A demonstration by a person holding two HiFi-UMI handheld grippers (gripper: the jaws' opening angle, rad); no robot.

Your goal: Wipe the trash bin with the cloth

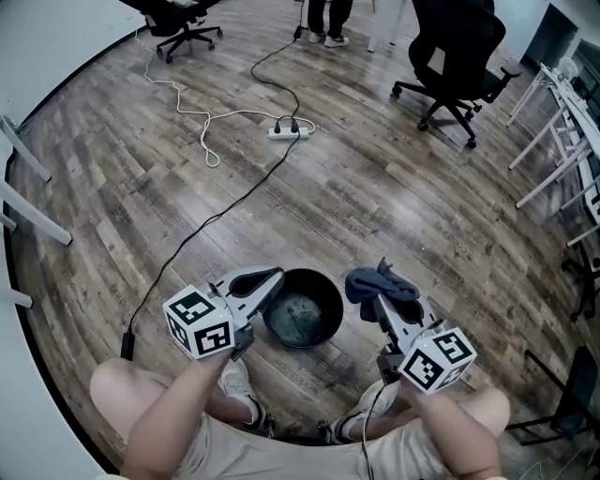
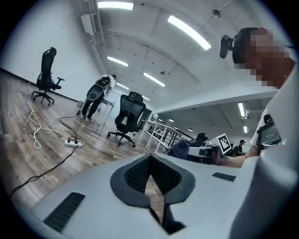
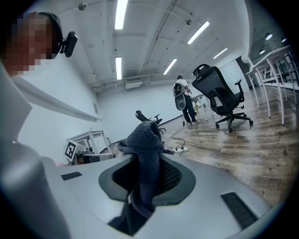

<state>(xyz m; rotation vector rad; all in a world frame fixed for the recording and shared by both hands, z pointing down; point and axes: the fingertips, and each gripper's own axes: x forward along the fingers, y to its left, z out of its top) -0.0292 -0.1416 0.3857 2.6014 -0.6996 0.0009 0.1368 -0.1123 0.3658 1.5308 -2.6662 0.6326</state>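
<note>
The wooden floor (image 1: 394,206) fills most of the head view. At its right edge stand white table legs (image 1: 553,141), their tops cut off.

A black office chair (image 1: 457,56) stands at the upper right. A second chair (image 1: 178,19) at the upper left is cut off by the frame. Of the standing person (image 1: 326,19) at the top, only the legs and shoes show here.

The knees (image 1: 141,394) of the person holding the grippers fill the bottom edge, with a shoe (image 1: 239,380) between them.

The trash bin (image 1: 303,311), round and black, stands on the floor just ahead of the feet, between the two grippers. Only its inside and rim show from above.

The left gripper (image 1: 272,277) reaches to the bin's left rim; whether it touches cannot be told. In the left gripper view its jaws are pressed together with nothing between them.

The right gripper (image 1: 387,307) sits just right of the bin, its jaws clamped on the cloth (image 1: 380,284). The dark blue cloth bunches up over the tips and hides them, and in the right gripper view it hangs down through the gap.

A black cable (image 1: 225,211) crosses the floor to a white power strip (image 1: 288,132), and a white cord (image 1: 192,108) loops beside it.
</note>
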